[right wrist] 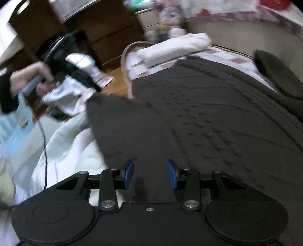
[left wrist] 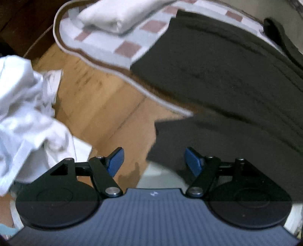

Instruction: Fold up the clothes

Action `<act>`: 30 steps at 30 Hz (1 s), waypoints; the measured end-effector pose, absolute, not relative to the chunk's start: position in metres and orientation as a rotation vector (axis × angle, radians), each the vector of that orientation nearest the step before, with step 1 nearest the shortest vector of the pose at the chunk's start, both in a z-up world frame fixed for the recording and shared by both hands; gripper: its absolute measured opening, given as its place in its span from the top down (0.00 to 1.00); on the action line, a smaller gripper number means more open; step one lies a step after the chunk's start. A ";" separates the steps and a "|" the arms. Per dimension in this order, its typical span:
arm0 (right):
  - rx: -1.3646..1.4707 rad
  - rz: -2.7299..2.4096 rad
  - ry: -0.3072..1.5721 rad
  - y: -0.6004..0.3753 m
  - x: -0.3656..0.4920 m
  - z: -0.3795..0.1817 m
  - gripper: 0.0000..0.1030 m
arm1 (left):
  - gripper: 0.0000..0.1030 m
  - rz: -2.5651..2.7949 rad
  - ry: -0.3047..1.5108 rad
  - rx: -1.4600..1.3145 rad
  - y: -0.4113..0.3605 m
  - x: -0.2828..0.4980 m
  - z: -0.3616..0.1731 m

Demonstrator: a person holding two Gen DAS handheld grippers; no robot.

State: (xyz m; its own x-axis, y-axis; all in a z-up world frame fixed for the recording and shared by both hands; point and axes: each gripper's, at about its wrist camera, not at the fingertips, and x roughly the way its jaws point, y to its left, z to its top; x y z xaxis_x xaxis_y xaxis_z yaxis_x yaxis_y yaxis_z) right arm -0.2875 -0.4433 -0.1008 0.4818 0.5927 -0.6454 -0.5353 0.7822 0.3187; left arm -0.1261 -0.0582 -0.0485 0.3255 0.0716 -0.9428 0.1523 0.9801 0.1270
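The dark knit sweater (right wrist: 198, 117) lies spread flat on the checked mat (left wrist: 106, 47). The left gripper (left wrist: 154, 160) and right gripper (right wrist: 150, 174) are both open, holding nothing, above its edge.

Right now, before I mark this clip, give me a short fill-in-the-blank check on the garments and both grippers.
1. The large dark garment is spread over a mat patterned with ____.
2. The folded garment at the mat's far end is ____ in colour.
3. The jaws of the left gripper and the right gripper both stand ____.
4. Beside the checkered mat, the bare floor is made of ____.

Missing words: checks; white; open; wood
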 end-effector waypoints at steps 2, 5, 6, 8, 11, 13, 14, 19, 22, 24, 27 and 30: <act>0.011 0.727 0.816 -0.427 -0.295 -0.100 0.57 | 0.31 -0.059 1.252 0.237 -0.057 -0.134 -0.049; -0.075 0.726 0.831 -0.409 -0.298 -0.108 0.57 | 0.27 -0.113 1.241 0.104 -0.049 -0.136 -0.052; -0.102 0.718 0.839 -0.404 -0.297 -0.111 0.57 | 0.25 -0.129 1.248 0.018 -0.044 -0.134 -0.057; -0.151 0.702 0.853 -0.395 -0.296 -0.118 0.57 | 0.25 -0.149 1.270 -0.111 -0.037 -0.128 -0.067; -0.149 0.690 0.839 -0.397 -0.293 -0.119 0.58 | 0.25 -0.058 1.378 -0.177 -0.026 -0.118 -0.091; -0.163 0.691 0.814 -0.400 -0.294 -0.119 0.70 | 0.25 -0.062 1.337 -0.109 -0.032 -0.118 -0.090; -0.178 0.676 0.803 -0.401 -0.295 -0.118 0.85 | 0.25 -0.065 1.317 -0.075 -0.035 -0.118 -0.089; -0.111 0.582 0.718 -0.418 -0.298 -0.095 0.86 | 0.96 -0.076 1.210 0.092 -0.050 -0.117 -0.087; -0.076 0.560 0.697 -0.426 -0.298 -0.090 0.86 | 0.96 -0.126 1.136 0.135 -0.069 -0.120 -0.064; -0.081 0.545 0.700 -0.427 -0.298 -0.092 0.86 | 0.96 -0.144 1.072 0.159 -0.080 -0.117 -0.048; -0.064 0.545 0.696 -0.428 -0.296 -0.092 0.86 | 0.96 -0.152 0.976 0.215 -0.094 -0.112 -0.028; 0.014 0.525 0.691 -0.440 -0.291 -0.090 0.87 | 0.96 -0.101 0.856 0.390 -0.123 -0.104 -0.012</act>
State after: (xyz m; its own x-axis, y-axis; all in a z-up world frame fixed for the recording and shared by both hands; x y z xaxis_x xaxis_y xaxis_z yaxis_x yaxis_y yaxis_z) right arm -0.2907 -0.4398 -0.0895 0.6468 0.4659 -0.6038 -0.4567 0.8707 0.1826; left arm -0.1039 -0.1230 -0.0123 0.6555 0.0682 -0.7521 0.2416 0.9246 0.2944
